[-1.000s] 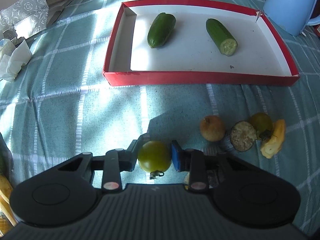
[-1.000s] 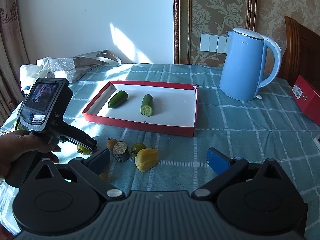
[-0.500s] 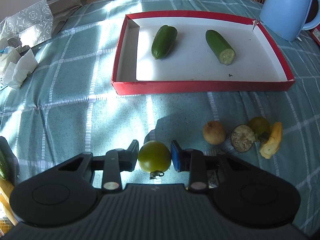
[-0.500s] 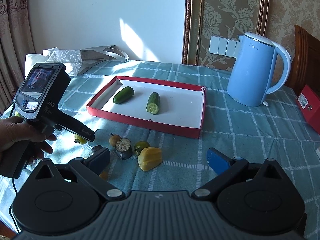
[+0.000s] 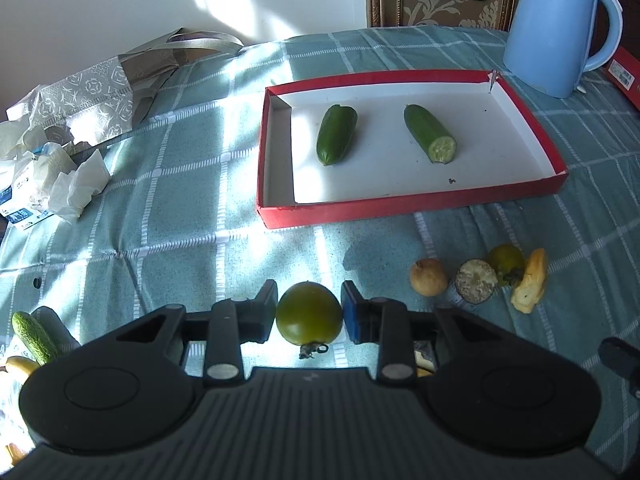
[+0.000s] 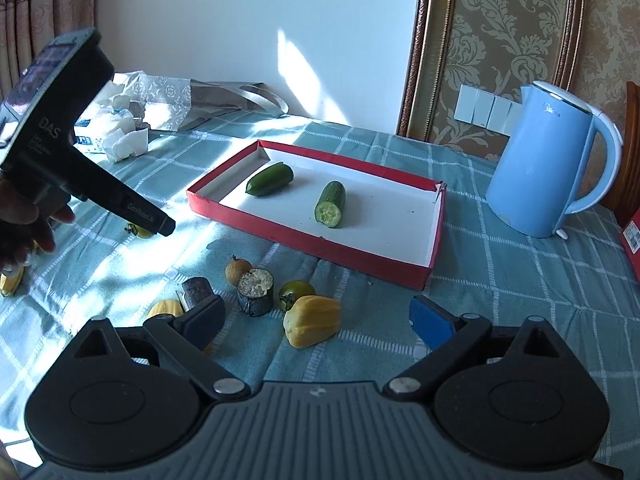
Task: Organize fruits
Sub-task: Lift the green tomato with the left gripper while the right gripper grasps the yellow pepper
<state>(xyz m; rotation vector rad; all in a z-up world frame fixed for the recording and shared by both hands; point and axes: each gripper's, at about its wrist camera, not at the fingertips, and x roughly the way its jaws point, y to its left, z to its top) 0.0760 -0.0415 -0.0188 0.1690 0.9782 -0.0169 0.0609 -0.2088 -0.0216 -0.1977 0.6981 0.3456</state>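
Left tongs (image 5: pixel 309 317) clamp a green tomato (image 5: pixel 309 318) above the counter (image 5: pixel 180 208). Right tongs (image 6: pixel 316 318), jaws spread and just narrowing, grip nothing; yellow fruit piece (image 6: pixel 312 320) lies between them.

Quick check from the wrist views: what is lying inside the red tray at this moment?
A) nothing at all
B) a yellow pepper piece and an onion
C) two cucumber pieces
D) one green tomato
C: the red tray holds two cucumber pieces, one with a rounded tip and one showing its cut face, while the green tomato sits in the left claw, outside the tray.
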